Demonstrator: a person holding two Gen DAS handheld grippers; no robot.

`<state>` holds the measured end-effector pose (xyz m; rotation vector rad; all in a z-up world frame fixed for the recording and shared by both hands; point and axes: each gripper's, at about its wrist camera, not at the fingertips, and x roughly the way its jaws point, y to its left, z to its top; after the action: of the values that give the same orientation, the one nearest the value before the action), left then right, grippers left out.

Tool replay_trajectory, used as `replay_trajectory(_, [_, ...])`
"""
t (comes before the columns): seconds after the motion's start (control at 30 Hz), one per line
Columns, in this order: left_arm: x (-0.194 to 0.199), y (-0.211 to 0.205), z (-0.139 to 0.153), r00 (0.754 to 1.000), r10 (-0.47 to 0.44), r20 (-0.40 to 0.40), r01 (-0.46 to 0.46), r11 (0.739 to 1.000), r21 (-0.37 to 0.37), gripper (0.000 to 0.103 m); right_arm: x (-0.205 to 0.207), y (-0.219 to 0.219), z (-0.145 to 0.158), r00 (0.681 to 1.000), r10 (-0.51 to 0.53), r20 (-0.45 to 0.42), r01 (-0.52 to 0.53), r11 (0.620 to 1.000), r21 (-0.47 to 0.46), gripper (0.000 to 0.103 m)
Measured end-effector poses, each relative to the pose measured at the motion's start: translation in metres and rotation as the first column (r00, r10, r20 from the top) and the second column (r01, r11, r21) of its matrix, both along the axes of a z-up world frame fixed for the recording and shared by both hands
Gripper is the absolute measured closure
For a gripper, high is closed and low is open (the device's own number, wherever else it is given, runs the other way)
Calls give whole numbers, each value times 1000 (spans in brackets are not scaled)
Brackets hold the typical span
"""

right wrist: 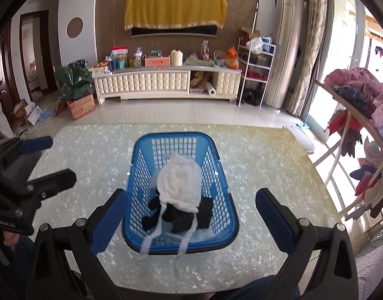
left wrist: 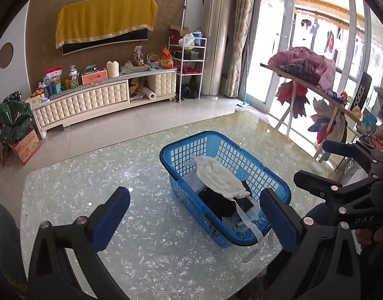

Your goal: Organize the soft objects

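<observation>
A blue plastic basket (left wrist: pixel 181 155) (right wrist: pixel 176 135) stands on the pale marbled table (left wrist: pixel 91 187) (right wrist: pixel 266 175). Inside it a white quilted cloth (left wrist: pixel 221 175) (right wrist: pixel 179 180) lies on top of a black soft item (left wrist: pixel 216 202) (right wrist: pixel 181 217). The cloth's white ties (right wrist: pixel 146 242) hang over the near rim. My left gripper (left wrist: pixel 195 197) hovers open above the table, its blue pads wide apart, nothing between them. My right gripper (right wrist: pixel 192 197) is open too, above the basket's near end, holding nothing. Each gripper also shows in the other's view, the right gripper (left wrist: pixel 314 162) and the left gripper (right wrist: pixel 53 158).
A wooden drying rack (left wrist: pixel 304 80) (right wrist: pixel 341 105) loaded with clothes stands at the table's right side by the glass doors. Beyond the table lie tiled floor, a cream TV cabinet (right wrist: pixel 141 85) with clutter, a cardboard box (right wrist: pixel 81 107) and a white wire shelf (right wrist: pixel 256 75).
</observation>
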<state>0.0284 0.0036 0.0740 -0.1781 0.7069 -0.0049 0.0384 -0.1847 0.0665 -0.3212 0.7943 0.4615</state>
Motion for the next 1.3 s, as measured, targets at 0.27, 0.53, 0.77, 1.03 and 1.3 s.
replay_trajectory(0.27, [-14,13,-7,999,23,28,-22,999,-38,0,-12,15,2,999,-8,43,9,1000,-7,1])
replay_trajectory(0.53, [-20,16,-10,999,33,21,-32,998,-54,0,-21,23,0,998,-13,59,14,1000,-19,1])
replay_trajectory(0.77, [-22,19,-13,999,35,10,-34,998,-57,0,-25,27,-3,999,-11,52,13,999,-31,1])
replay_trajectory(1.03, [-23,21,-12,999,30,14,-29,997,-67,0,-27,30,-3,998,-14,55,16,999,-40,1])
replay_trajectory(1.3, [-24,22,-11,999,33,21,-32,997,-65,0,-28,32,-2,998,-16,62,18,999,-43,1])
